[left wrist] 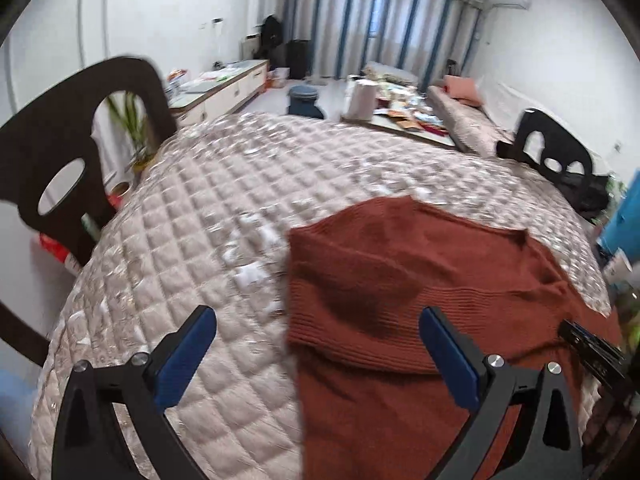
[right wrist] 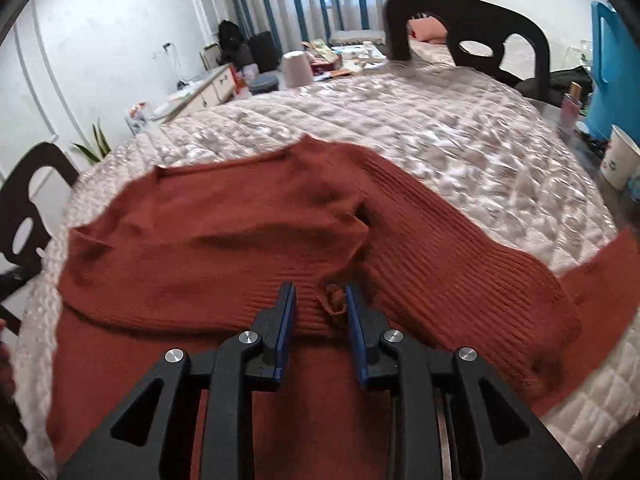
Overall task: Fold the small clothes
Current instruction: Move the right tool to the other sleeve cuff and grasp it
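The rust-red sweater (right wrist: 224, 240) lies on the quilted cover (right wrist: 460, 140), one sleeve folded across its body and the other sleeve stretched out away from it over the quilt; my right gripper (right wrist: 320, 300) sits low over the sweater's ribbed middle, jaws a little apart – a small knot of knit lies between them against one pad, not clamped; my left gripper (left wrist: 318, 330) hangs above the sweater's edge, jaws wide apart and gripping nothing – one finger over the sweater, the other over bare quilt beside it.
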### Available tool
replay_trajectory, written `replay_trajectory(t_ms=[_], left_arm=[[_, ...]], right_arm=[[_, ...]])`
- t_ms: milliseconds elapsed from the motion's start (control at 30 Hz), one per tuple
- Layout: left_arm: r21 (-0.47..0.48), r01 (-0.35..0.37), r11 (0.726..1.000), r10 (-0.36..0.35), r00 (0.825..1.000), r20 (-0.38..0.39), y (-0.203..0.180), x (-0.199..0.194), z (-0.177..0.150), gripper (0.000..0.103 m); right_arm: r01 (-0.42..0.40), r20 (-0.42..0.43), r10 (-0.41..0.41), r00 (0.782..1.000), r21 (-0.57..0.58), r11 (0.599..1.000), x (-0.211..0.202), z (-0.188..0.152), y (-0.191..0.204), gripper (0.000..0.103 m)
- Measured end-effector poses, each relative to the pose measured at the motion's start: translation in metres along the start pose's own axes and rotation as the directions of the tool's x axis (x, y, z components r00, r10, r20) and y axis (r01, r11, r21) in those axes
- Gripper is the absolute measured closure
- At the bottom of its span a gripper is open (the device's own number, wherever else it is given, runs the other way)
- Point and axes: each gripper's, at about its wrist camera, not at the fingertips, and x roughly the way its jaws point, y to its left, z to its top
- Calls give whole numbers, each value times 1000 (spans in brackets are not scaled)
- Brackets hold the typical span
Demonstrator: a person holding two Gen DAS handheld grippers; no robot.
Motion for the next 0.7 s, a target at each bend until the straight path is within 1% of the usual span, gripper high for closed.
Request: replay_trajectory(t_ms=[67, 100, 167, 233, 267, 300, 367, 400, 433, 467, 533, 567, 633, 700], left_arm=[[10, 40, 999, -40, 999, -16, -11, -2, 3, 1], [13, 49, 999, -49, 999, -12, -16, -3, 3, 1], [40, 57, 998, -56, 998, -5, -29, -5, 3, 1], [49, 94, 994, -93, 996, -12, -40, -4, 2, 1], [46, 111, 993, -110, 994, -25, -44, -3, 1, 1], [51, 119, 992, -118, 993, -30, -50, -1, 0, 1], [71, 129, 989, -126, 991, -37, -61, 1, -2, 1], [77, 135, 988, -132, 990, -44, -66, 3, -3, 1], [82, 147, 986, -143, 988, -54, -72, 6, -4, 0], [83, 160, 984, -155, 986, -63, -76, 8, -5, 0], [93, 181, 979, -175, 982, -72, -85, 10, -7, 1], [103, 187, 977, -180, 981, -73, -90, 11, -8, 1], [126, 190, 974, -183, 981, -69, -98, 12, -9, 1], [143, 201, 969, -192, 979, -70, -106, 14, -11, 1]], right_arm=[[-20, 33, 19, 999, 40, 999, -16, 1, -17, 77], [-16, 50, 13, 999, 49, 999, -23, 3, -24, 77], [29, 96, -35, 995, 68, 997, -42, 7, -44, 77], [82, 125, -94, 988, 96, 992, -59, 12, -72, 74], [101, 127, -115, 985, 113, 988, -63, 14, -84, 70], [122, 124, -138, 983, 132, 984, -67, 17, -96, 68], [190, 110, -215, 970, 205, 960, -76, 20, -133, 66], [213, 98, -240, 966, 230, 950, -79, 20, -148, 63], [254, 72, -280, 957, 256, 933, -79, 21, -168, 62], [287, 57, -313, 948, 271, 919, -80, 20, -180, 61], [339, 15, -360, 933, 299, 892, -80, 19, -204, 60], [349, -2, -369, 929, 326, 878, -81, 16, -216, 59], [348, -19, -366, 930, 364, 864, -84, 10, -232, 53], [340, -40, -355, 934, 410, 847, -83, 6, -248, 52]])
